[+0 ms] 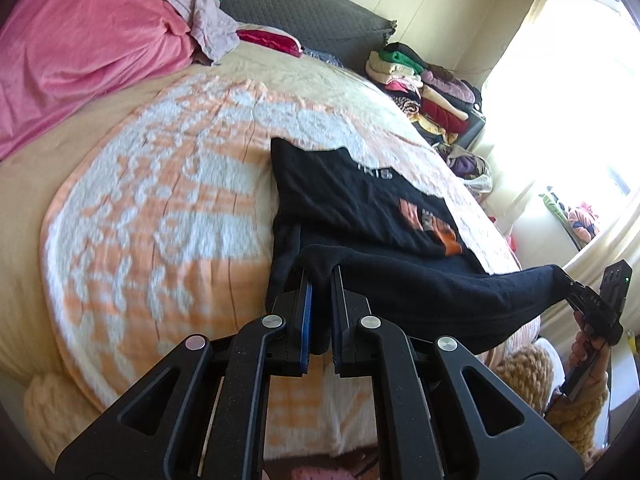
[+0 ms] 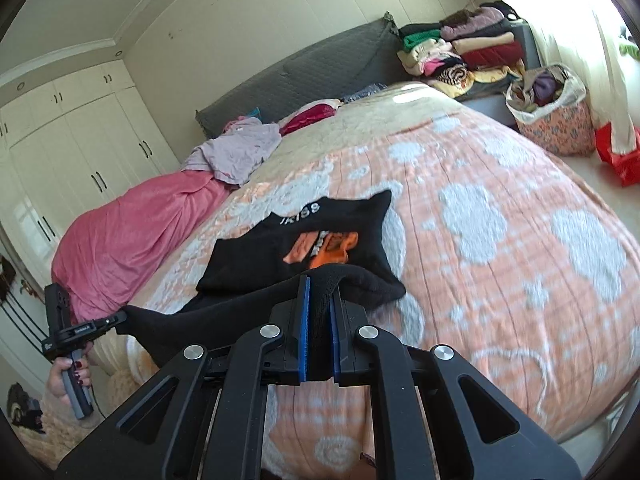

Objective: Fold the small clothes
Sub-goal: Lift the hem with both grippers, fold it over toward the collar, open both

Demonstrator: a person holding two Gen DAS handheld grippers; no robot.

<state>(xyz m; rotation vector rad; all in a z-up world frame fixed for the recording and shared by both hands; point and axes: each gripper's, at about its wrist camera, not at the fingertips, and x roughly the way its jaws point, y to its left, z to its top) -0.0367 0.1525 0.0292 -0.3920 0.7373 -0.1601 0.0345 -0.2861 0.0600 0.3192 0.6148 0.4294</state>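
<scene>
Black knit garment [image 1: 360,208], softly draped

Black shirt [image 1: 360,208] hiding my left gripper's [image 1: 320,276] fingertips; white lettering [image 2: 300,214] reading too small; bedspread [image 1: 160,200] blurring; window [image 1: 580,100] glaring out; my hand [image 2: 64,376] being cropped.

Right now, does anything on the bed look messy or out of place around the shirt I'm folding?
Nothing looks damaged or spilled. The black shirt is held at its near edge by both grippers, left and right. The only untidy spot is a crumpled lilac garment lying loose by the pink blanket.
</scene>
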